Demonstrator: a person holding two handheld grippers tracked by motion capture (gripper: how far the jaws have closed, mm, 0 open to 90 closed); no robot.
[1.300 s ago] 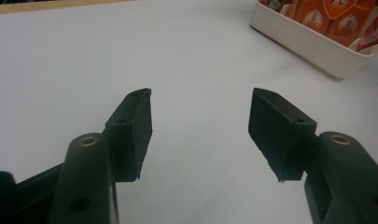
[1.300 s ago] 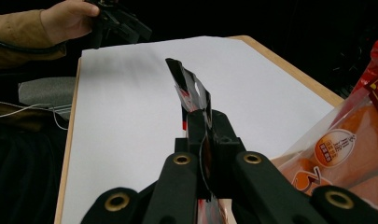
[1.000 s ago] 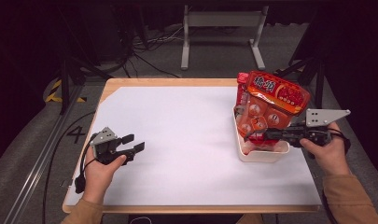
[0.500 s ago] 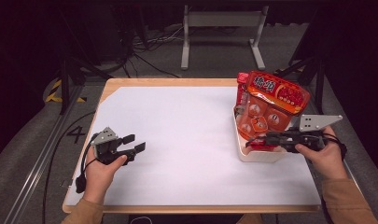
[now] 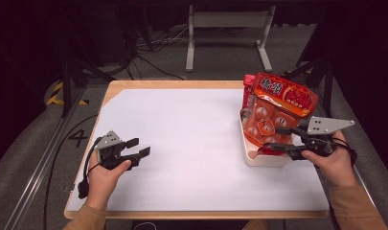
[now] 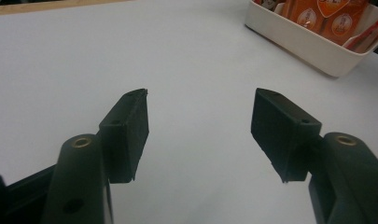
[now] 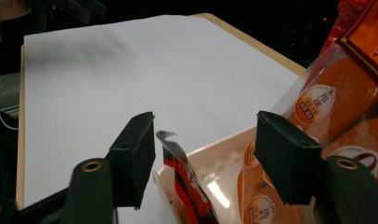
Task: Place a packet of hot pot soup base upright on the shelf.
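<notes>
A white bin (image 5: 266, 159) stands at the table's right side, with a large orange and red snack bag (image 5: 278, 103) upright in it. My right gripper (image 5: 276, 139) hovers at the bin's near end. Its jaws have just been opening and stand apart. In the right gripper view a small red packet (image 7: 186, 184) rises between the open jaws (image 7: 205, 121), with neither pad pressing it. My left gripper (image 5: 140, 147) rests over the white sheet at the left, open and empty, having just opened slightly wider. The left gripper view (image 6: 200, 93) shows bare sheet between its jaws.
A white sheet (image 5: 191, 139) covers most of the wooden table (image 5: 134, 85). The bin (image 6: 298, 42) and bag (image 6: 331, 14) lie far right of the left gripper. Dark floor, cables and a metal stand lie beyond the table's far edge.
The right gripper's jaws went from shut to wide apart, letting go of the red packet in the bin. The left gripper has stayed where it was.
</notes>
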